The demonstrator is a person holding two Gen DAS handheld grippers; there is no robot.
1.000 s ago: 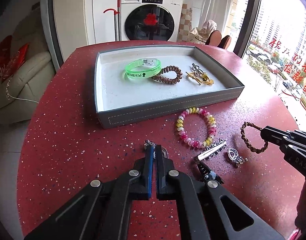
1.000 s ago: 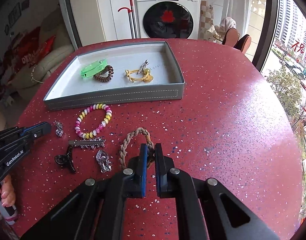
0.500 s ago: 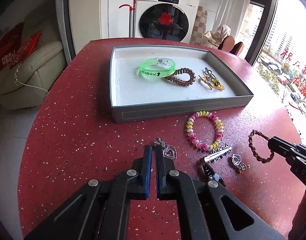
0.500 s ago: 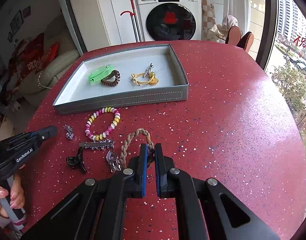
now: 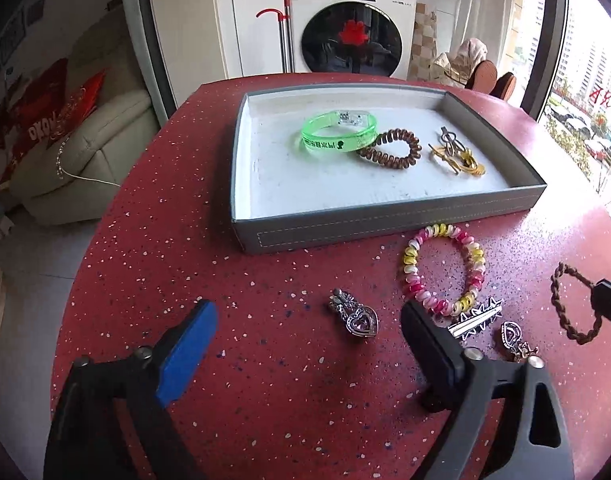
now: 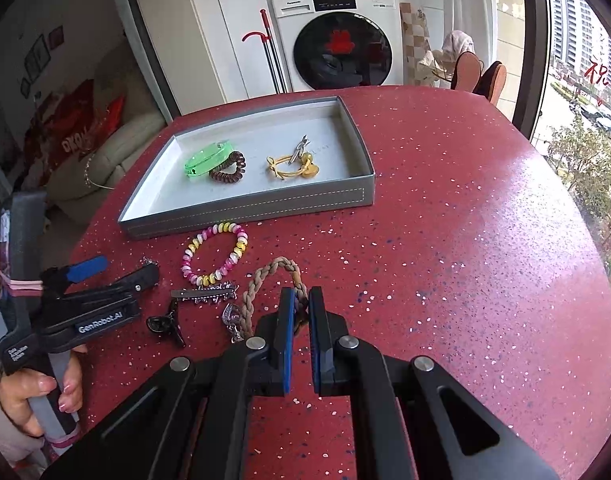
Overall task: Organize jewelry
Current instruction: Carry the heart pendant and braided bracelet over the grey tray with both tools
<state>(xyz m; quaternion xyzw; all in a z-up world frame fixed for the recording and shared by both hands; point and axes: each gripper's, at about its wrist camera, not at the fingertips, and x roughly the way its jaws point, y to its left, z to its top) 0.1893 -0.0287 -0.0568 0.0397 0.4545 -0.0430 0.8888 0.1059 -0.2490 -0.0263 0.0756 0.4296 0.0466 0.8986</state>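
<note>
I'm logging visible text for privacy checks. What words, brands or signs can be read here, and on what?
"GenRobot.AI": side of the left gripper.
"Panasonic": washing machine, small, only just readable.
Machine's display and sticker: too small.
Green bracelet print: blurred.
Red cushion lettering and red window characters: not legible.

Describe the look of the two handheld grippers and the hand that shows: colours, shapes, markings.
Both are matte black plastic with silver screws. The left gripper and right gripper have slim flat fingers lined with blue pads. In the right wrist view, the left one's body carries white "GenRobot.AI" lettering, a grey foam-like handle and a pink band. The hand gripping it has glossy pale-pink nails.
</note>
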